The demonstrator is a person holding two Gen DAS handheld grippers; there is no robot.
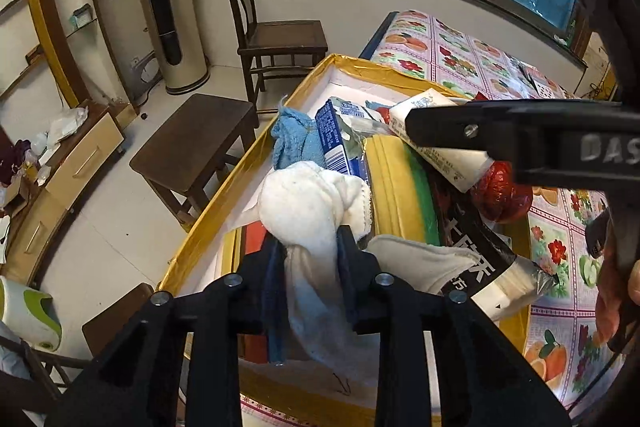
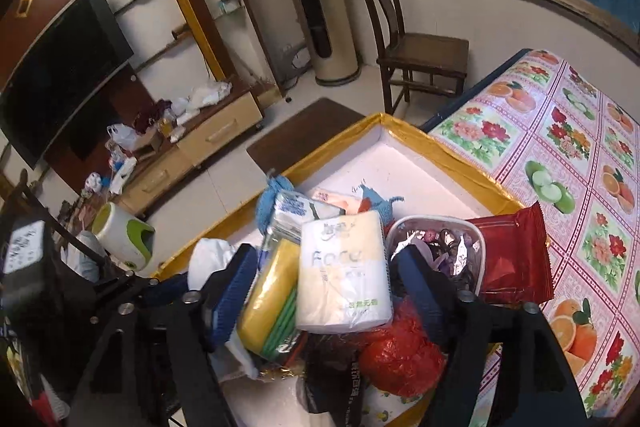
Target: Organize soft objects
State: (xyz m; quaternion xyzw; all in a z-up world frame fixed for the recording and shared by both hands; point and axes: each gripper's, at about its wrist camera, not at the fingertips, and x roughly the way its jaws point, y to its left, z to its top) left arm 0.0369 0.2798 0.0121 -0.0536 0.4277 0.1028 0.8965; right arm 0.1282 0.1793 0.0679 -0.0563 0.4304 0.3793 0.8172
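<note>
Pinching a white cloth (image 1: 308, 203) between both fingers of the left gripper (image 1: 309, 247), closed down to the thickness of the bunched fabric; holding it by the narrowed waist, apparently so the bulk balloons beyond the fingertips and the tail drapes back beneath.

Keeping the cloth over the near-left part of the gold-rimmed box (image 1: 352, 65), just beside the blue towel (image 1: 296, 139) and the blue carton (image 1: 340, 139). Judging this as grouping soft with soft, though whether lifting out or setting down cannot be told.

Standing wide apart on the right gripper (image 2: 328, 279), jaws spread either side of the tissue pack (image 2: 344, 275) and the yellow-green sponges (image 2: 272, 303). Gripping nothing, as far as visible; the pads look clear of the wrapper, probably straddling it in readiness to close.

Lying heaped toward the box's near end: red mesh scrubber (image 2: 400, 355), red snack packet (image 2: 516, 259), clear tub of trinkets (image 2: 452, 247). Leaving the far white floor of the box bare.

Resting the box on the fruit-print tablecloth (image 2: 580, 147).

Flagging a risk: loose cloth tail snagging on neighbouring packets.
</note>
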